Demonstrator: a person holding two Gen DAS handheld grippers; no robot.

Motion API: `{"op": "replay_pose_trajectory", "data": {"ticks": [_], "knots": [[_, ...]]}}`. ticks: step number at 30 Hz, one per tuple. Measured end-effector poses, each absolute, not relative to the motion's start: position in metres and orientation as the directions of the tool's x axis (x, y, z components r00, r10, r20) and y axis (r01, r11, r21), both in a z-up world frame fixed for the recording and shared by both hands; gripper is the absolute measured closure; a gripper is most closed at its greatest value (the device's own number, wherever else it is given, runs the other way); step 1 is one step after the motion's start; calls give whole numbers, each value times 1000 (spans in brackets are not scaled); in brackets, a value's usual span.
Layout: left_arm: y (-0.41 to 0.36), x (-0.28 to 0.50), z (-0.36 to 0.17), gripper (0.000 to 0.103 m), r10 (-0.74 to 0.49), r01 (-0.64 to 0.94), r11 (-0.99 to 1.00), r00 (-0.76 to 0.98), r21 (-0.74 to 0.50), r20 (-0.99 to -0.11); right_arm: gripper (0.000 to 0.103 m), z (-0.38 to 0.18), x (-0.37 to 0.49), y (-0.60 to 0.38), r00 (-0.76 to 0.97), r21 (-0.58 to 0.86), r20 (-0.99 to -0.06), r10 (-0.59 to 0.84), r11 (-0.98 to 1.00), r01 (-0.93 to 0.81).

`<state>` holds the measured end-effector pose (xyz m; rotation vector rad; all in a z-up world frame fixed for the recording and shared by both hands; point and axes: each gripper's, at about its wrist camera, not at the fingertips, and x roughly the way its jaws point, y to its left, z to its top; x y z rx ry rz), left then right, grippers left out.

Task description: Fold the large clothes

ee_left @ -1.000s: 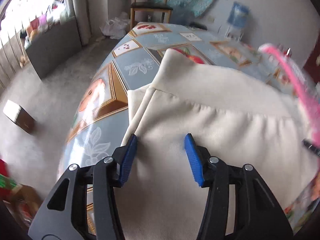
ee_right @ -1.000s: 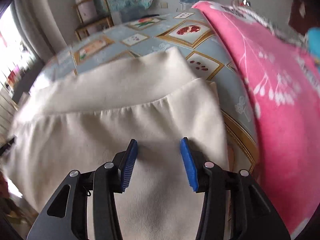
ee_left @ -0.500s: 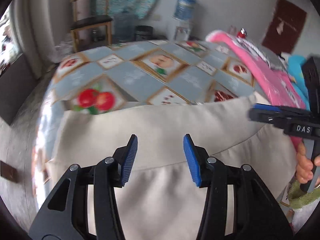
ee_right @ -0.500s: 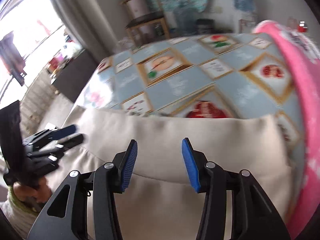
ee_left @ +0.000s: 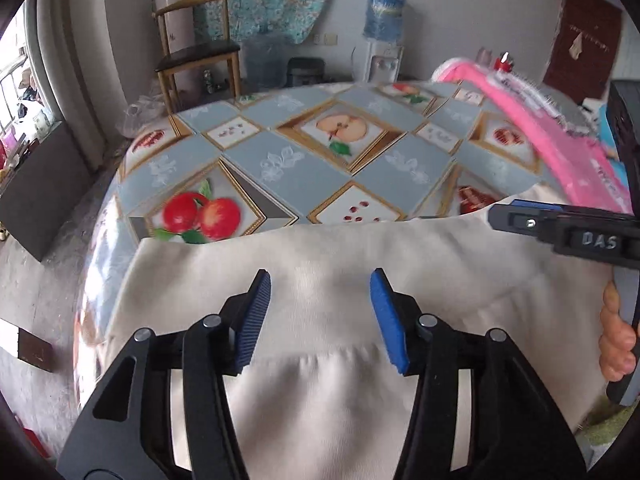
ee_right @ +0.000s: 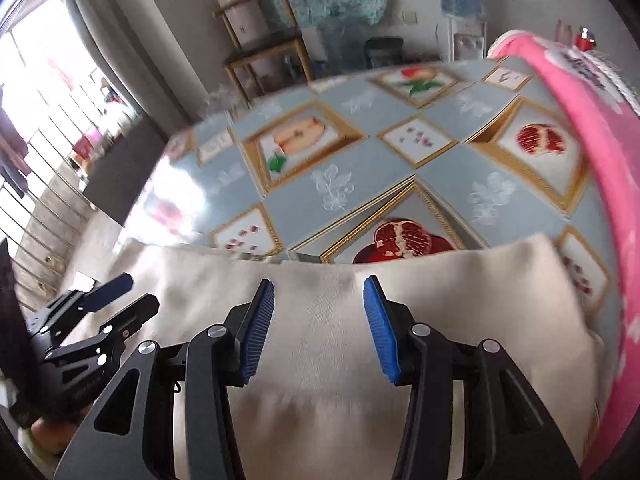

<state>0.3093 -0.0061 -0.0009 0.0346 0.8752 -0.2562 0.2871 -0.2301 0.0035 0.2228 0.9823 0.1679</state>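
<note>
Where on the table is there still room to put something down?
The far half of the fruit-print tablecloth is bare, between the cream garment in front and the table's far edge. The right side is crowded by a pink cloth.

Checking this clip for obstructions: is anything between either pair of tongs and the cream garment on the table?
Nothing visible. The left tongs and the right tongs both hang open directly over the cream garment, the left ones opening. The pink cloth lies off to its right side.
</note>
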Motion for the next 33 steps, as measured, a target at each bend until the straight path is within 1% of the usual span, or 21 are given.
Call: {"op": "replay_pose_trajectory", "data": {"ticks": [2, 3, 5, 8, 11, 13, 16, 17, 20, 22, 23, 25, 27, 28, 31, 33], "knots": [[-2, 286, 12, 53, -247, 265, 959, 609, -100, -754, 54, 17, 261, -236, 565, 266, -789, 242, 963, -41], [-1, 273, 15, 53, -279, 286, 950, 591, -126, -757, 48, 23, 245, -239, 570, 260, -787, 238, 965, -43], [-5, 249, 13, 53, -330, 320, 932, 547, -173, -770, 47, 27, 212, -239, 565, 235, -797, 215, 971, -38], [-21, 214, -5, 53, -378, 363, 907, 476, -214, -794, 47, 17, 176, -233, 533, 202, -827, 181, 979, -19], [-36, 195, -35, 53, -322, 344, 923, 452, -171, -832, 47, -10, 158, -226, 481, 188, -861, 163, 982, 4], [-39, 186, -42, 53, -288, 335, 934, 500, -124, -817, 47, -30, 153, -217, 464, 113, -880, 99, 994, 2], [-37, 181, -39, 53, -270, 305, 945, 513, -121, -815, 47, -29, 143, -200, 493, -18, -870, -6, 1000, -20], [-34, 179, -36, 53, -269, 296, 947, 517, -125, -813, 47, -24, 140, -197, 497, -13, -868, -2, 1000, -20], [-24, 165, -21, 52, -266, 280, 952, 546, -127, -794, 47, -4, 124, -193, 528, 63, -846, 74, 997, -40], [-19, 153, -9, 45, -267, 275, 953, 571, -125, -776, 46, 8, 110, -189, 557, 67, -827, 81, 997, -44], [-17, 145, -4, 40, -264, 271, 955, 588, -121, -765, 35, 12, 103, -188, 567, 80, -819, 91, 996, -44], [-14, 133, 6, 36, -267, 269, 955, 607, -123, -748, 27, 22, 92, -187, 590, 124, -798, 123, 992, -39], [-12, 122, 14, 27, -276, 268, 954, 621, -132, -733, 27, 28, 82, -182, 602, 151, -785, 147, 988, -44], [-11, 117, 18, 25, -278, 267, 954, 629, -134, -726, 27, 30, 77, -180, 607, 157, -780, 152, 987, -46], [-10, 104, 27, 22, -250, 238, 964, 660, -119, -708, 27, 37, 66, -180, 628, 174, -762, 157, 984, -35], [-6, 97, 33, 14, -261, 235, 963, 675, -134, -690, 25, 41, 59, -182, 646, 189, -747, 156, 982, -19]]}}
